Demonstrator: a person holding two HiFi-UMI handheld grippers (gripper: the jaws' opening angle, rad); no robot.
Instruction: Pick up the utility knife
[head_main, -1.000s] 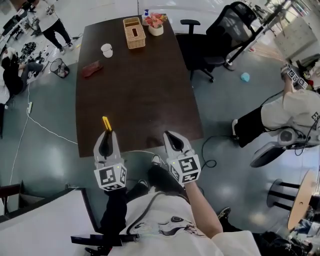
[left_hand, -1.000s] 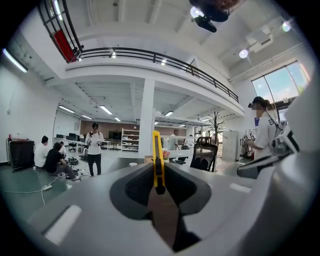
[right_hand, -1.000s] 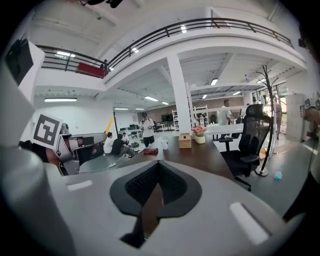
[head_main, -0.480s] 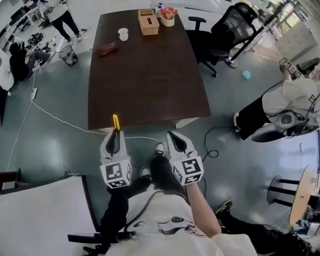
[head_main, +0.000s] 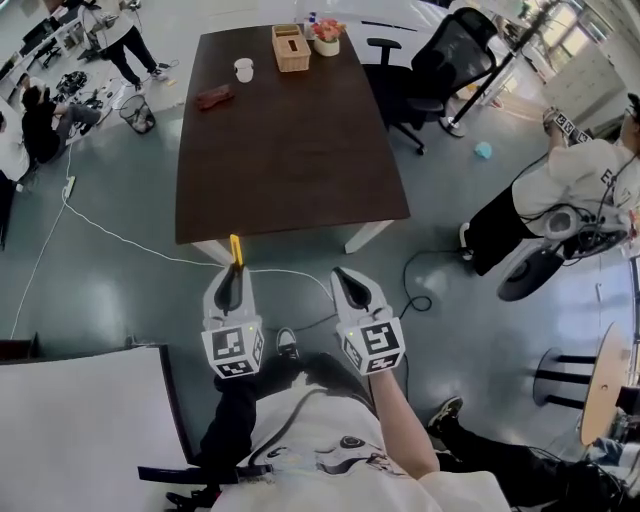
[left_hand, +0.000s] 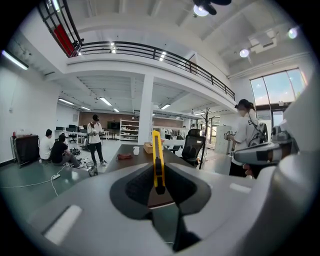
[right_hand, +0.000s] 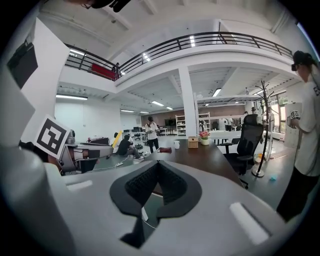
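The yellow utility knife sticks up out of my left gripper, which is shut on it. In the left gripper view the knife stands upright, clamped between the dark pads. My right gripper hangs beside it, shut with nothing between its pads. Both grippers are over the floor, just in front of the near end of the dark brown table. The right gripper view shows the left gripper off to its left, with the knife's tip in it.
At the table's far end stand a wicker tissue box, a flower pot, a white cup and a reddish case. A black office chair stands at the right. A white cable crosses the floor. People stand at both sides.
Both grippers have drawn back from the table's near end to over the floor. The knife has stayed gripped in the left one. The table now looks farther off.
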